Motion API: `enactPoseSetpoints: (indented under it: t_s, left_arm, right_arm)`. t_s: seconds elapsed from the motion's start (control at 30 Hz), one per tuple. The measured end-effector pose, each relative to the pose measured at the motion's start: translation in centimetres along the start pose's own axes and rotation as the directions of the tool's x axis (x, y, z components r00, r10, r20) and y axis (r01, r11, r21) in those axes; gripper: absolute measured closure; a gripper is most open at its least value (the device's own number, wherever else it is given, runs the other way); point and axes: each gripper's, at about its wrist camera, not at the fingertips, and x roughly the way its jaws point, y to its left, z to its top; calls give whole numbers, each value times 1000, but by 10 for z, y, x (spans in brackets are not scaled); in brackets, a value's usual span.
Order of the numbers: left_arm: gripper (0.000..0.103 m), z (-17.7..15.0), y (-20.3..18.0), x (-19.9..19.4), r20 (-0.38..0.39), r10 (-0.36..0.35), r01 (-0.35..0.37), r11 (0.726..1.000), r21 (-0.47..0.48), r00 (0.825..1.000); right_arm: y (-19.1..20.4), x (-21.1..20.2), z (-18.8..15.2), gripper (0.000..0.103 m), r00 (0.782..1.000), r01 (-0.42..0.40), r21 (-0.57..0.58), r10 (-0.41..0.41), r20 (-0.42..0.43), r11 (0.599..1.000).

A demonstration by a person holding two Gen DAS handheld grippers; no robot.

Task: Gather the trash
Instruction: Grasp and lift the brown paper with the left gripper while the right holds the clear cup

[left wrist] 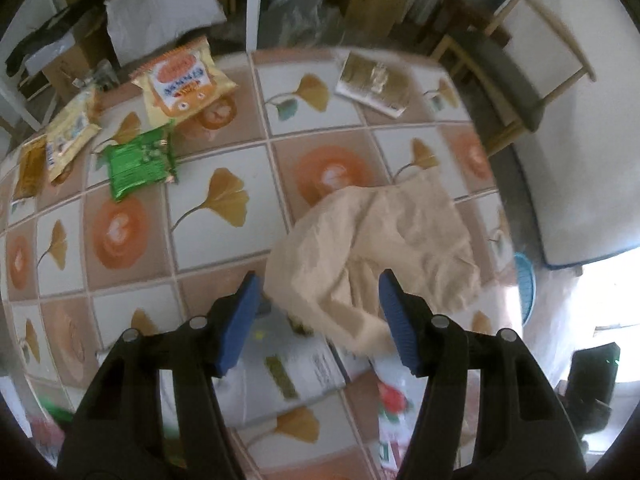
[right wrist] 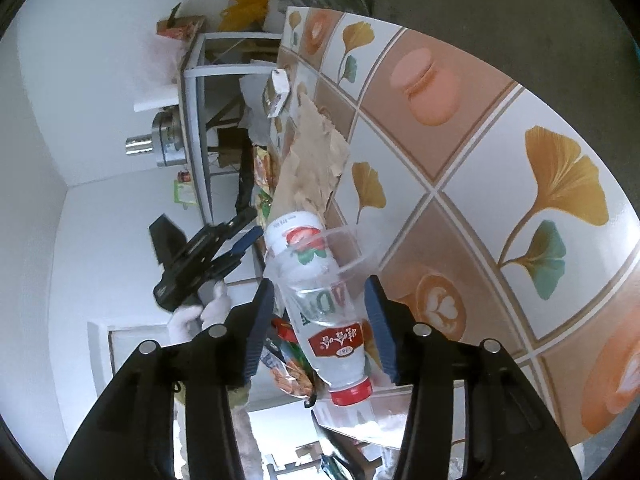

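My left gripper (left wrist: 318, 300) is open just above the near end of a crumpled beige paper bag (left wrist: 376, 256) lying on the patterned tablecloth (left wrist: 224, 276). Snack wrappers lie at the far left: an orange-yellow packet (left wrist: 182, 80), a green one (left wrist: 138, 162), a pale yellow one (left wrist: 70, 134). A gold packet (left wrist: 374, 82) lies far back. My right gripper (right wrist: 320, 312) is open around an empty clear water bottle (right wrist: 324, 312) with a red cap; a clear plastic cup (right wrist: 346, 246) sits beside it. The left gripper also shows in the right wrist view (right wrist: 240, 246).
A white printed package (left wrist: 288, 368) and a red-printed wrapper (left wrist: 392, 404) lie under the left fingers. A wooden chair (left wrist: 516, 72) stands past the table's far right edge. Boxes and bags (left wrist: 160, 4) crowd the back. A metal shelf frame (right wrist: 200, 120) stands by the wall.
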Motion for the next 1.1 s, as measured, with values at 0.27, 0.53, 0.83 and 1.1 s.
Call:
enactPoseSetpoints:
  t_s: [0.27,0.53,0.83,1.1]
  left_arm:
    - [39,23,-23,34,-80,-9,14,998,62,997]
    - [58,24,-47,51,-121,43,-18,981,194,992]
    - [83,16,-62,64,-109,132,-93,948,304,985]
    - [103,13,-66,61,-58,102,-78,942,327,993]
  right_arm:
    - [-5,5,9,45,1000,28,116,-27,-16,993]
    - [10,27,22,45,990,131,98,-125,-69,987]
    - [16,46,26,50,967,226,45,-219,-130,973]
    - [12,46,25,69,964,241,35,-235,-125,970]
